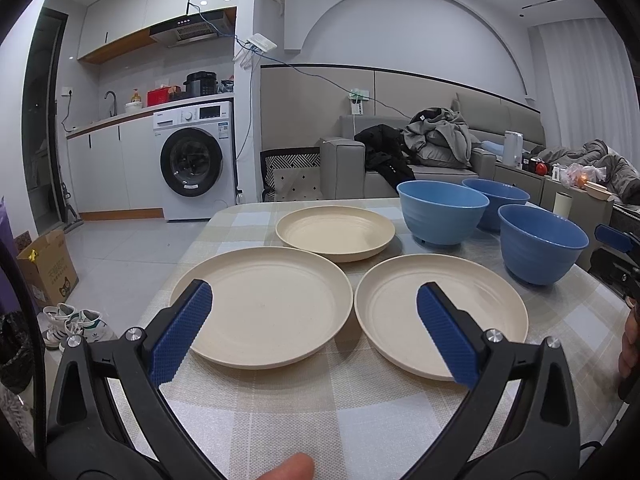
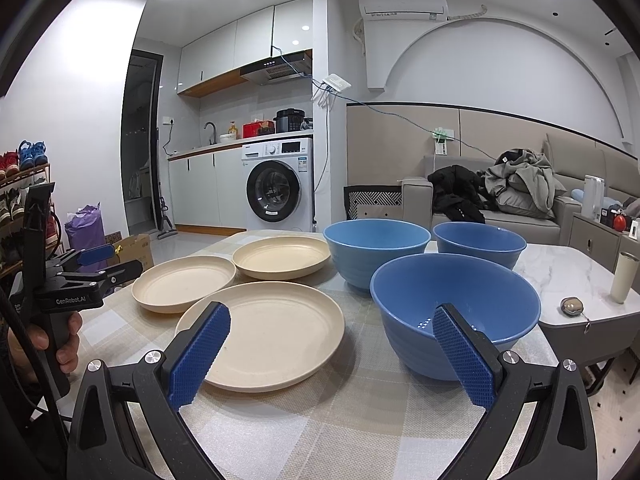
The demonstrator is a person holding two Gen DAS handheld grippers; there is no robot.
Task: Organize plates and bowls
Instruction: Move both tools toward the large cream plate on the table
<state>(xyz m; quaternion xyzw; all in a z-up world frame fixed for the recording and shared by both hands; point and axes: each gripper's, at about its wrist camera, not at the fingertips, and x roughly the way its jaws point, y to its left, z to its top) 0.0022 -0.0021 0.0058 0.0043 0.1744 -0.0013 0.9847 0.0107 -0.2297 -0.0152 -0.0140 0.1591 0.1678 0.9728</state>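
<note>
3 plates [image 1: 264, 304], 3 bowls [image 2: 452, 304], both grippers [image 1: 316, 320] agape

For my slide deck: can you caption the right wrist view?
Open right gripper hovers before three cream plates and three blue bowls on a checked tablecloth.

near cloth [image 2: 320, 420] bare, free approach | plates [image 2: 264, 344] & bowls [image 2: 456, 312] block mid/far table

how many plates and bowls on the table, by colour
cream plates: 3 (near left, near right, far)
blue bowls: 3 (nearest, far left, far right)
total: 6
</note>
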